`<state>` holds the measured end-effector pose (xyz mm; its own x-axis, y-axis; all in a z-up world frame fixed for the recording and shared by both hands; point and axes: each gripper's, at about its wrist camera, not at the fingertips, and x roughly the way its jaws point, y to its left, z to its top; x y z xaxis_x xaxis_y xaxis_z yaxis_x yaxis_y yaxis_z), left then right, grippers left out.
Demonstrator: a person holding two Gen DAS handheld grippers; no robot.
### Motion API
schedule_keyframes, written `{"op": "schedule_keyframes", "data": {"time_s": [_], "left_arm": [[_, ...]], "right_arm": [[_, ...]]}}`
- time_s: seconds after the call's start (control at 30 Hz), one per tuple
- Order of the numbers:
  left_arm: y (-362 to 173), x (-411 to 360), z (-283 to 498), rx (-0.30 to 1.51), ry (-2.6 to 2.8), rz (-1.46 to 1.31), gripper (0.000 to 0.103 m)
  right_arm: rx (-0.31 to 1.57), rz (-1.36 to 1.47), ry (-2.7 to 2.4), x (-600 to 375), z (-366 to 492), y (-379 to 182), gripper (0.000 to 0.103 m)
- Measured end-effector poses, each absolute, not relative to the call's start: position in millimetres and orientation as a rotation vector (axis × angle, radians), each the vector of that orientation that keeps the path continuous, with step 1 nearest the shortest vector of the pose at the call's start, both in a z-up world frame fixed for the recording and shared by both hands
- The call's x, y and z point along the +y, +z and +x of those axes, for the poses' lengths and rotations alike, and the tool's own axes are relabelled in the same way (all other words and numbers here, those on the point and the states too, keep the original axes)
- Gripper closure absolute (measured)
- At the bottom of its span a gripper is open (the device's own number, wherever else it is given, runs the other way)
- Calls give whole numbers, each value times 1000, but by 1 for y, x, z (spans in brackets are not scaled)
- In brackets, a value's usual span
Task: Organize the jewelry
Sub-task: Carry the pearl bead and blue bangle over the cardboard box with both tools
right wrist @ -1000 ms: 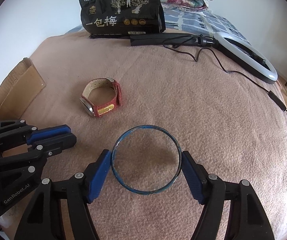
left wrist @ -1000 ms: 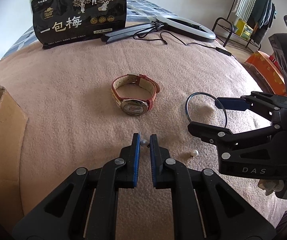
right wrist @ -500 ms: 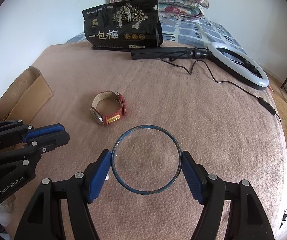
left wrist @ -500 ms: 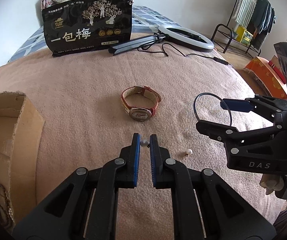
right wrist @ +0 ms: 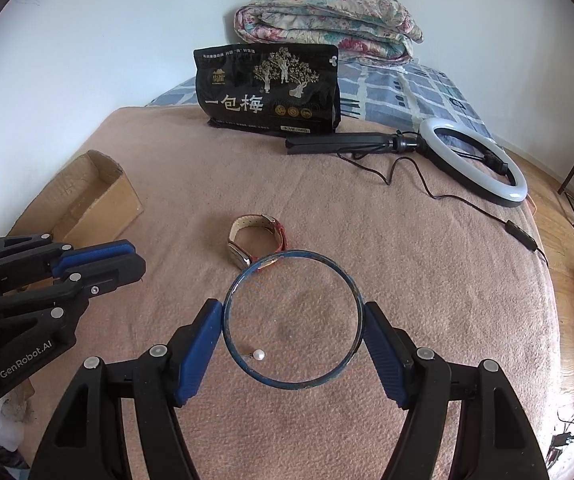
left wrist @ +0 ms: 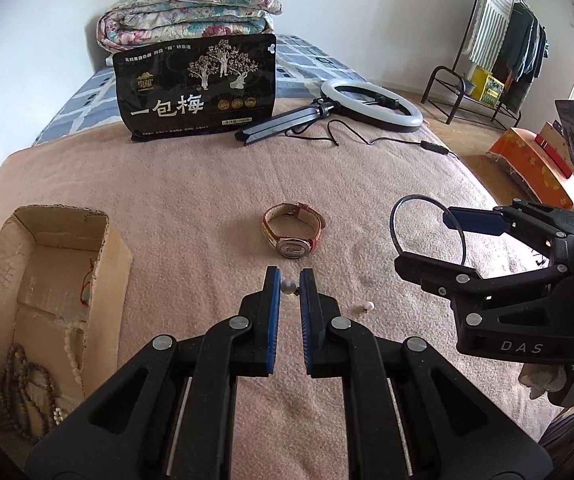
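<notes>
A pearl earring (left wrist: 288,286) is pinched between the blue pads of the left hand-held gripper (left wrist: 289,286), whose jaws stand narrow around it, held above the pink blanket (left wrist: 191,200) that covers the bed. A second pearl earring (left wrist: 368,306) lies loose on the blanket just to the right of that gripper's tips; in the right wrist view it shows through the bangle, near its lower left rim (right wrist: 259,355).

The right hand-held gripper (right wrist: 293,322) has its jaws spread wide and clamped on the outer edge of a thin blue bangle (right wrist: 351,285), one pad touching each side, with the ring held clear of the blanket. From the left wrist view the bangle (left wrist: 401,204) stands upright between those fingers.

A red-strapped wristwatch (left wrist: 293,231) rests on the blanket just beyond both grippers, its strap closed in a loop. To the left sits an open cardboard box (left wrist: 115,248) holding bead necklaces (left wrist: 23,392). Farther back stand a black snack bag (left wrist: 195,88) with white Chinese characters, a ring light (left wrist: 371,106) lying flat with its folded tripod and cable, and a folded floral quilt (left wrist: 187,12).
</notes>
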<state>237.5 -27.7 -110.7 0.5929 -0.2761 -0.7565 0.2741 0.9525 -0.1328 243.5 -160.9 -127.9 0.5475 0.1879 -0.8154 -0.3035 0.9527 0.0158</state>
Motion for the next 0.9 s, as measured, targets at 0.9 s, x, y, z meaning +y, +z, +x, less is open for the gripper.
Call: {"op": "schedule_keyframes", "data": {"time_s": [0.9], "left_arm": [[-60,90,211,784,-163,-52,95]], "right_arm": [[854,-160,401,-65,234,-79,30]]}}
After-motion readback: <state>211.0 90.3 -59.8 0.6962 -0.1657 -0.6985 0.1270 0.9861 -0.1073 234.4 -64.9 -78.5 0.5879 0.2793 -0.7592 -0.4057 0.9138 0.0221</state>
